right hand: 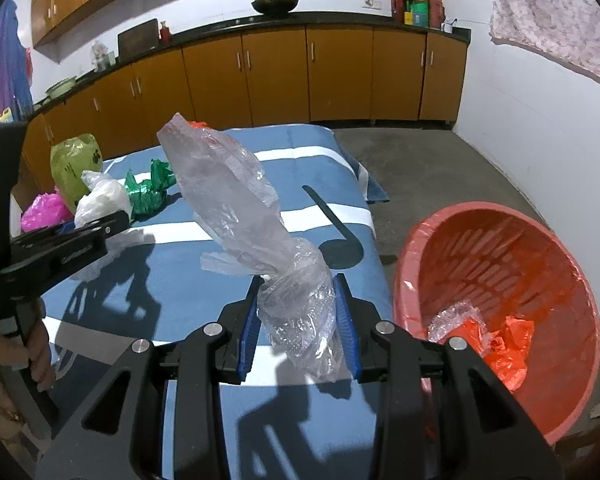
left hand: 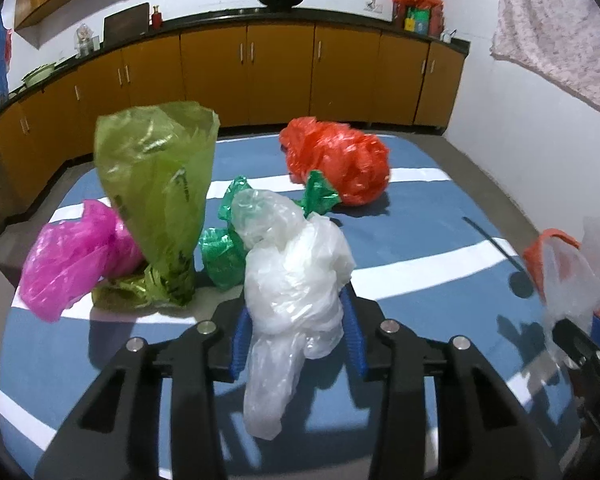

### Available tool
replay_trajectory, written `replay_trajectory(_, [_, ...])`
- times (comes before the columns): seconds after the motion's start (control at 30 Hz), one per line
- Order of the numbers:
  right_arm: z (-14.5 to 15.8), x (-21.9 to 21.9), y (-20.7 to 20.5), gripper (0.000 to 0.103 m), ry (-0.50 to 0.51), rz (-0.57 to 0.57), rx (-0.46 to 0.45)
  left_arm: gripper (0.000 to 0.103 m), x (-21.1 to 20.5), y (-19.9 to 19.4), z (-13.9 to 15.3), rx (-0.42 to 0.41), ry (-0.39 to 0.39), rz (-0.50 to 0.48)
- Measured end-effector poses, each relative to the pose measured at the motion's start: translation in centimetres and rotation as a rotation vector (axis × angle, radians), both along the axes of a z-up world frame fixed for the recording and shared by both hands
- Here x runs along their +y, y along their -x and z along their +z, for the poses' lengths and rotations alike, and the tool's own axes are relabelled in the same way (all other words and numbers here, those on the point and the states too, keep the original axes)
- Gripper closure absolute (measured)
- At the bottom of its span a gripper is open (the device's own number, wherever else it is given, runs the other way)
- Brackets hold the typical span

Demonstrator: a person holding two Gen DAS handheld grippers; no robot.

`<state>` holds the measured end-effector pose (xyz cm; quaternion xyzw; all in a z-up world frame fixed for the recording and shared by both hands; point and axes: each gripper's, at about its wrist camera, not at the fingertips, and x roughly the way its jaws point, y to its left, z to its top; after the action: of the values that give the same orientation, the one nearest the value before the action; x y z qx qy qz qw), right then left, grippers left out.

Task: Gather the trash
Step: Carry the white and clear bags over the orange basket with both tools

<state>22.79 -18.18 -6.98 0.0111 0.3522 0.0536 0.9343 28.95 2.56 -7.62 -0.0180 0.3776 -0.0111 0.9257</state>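
Several crumpled plastic bags lie on a blue mat with white stripes (left hand: 420, 240). My left gripper (left hand: 296, 308) is shut on a white plastic bag (left hand: 296, 276), whose tail hangs down between the blue pads. Behind it are an olive-green bag (left hand: 156, 184), a pink bag (left hand: 72, 256), a dark green bag (left hand: 224, 256) and a red bag (left hand: 340, 164). My right gripper (right hand: 298, 284) is shut on a clear plastic bag (right hand: 236, 192), held up over the mat's right side. A red perforated basket (right hand: 480, 248) stands just to its right, with red and clear bags inside.
Orange kitchen cabinets (left hand: 252, 72) under a dark counter run along the back and left. A white wall and a hanging patterned cloth (right hand: 552, 12) are on the right. Grey floor (right hand: 440, 160) surrounds the mat. A hand (right hand: 36, 352) grips the left tool's handle.
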Motion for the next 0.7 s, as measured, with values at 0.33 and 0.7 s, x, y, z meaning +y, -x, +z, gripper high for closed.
replay_trajectory(0.33, [1.6,-2.1,2.8,0.067,-0.018,-0.055,-0.043,0.067,-1.5,4.6,2.4,-0.046,0.024,-0.061])
replay_trajectory(0.7, [2.5,-5.0,5.4,0.067,-0.025,-0.116,-0.076,0.068,-3.9,7.0,4.4,-0.073,0.004,-0.104])
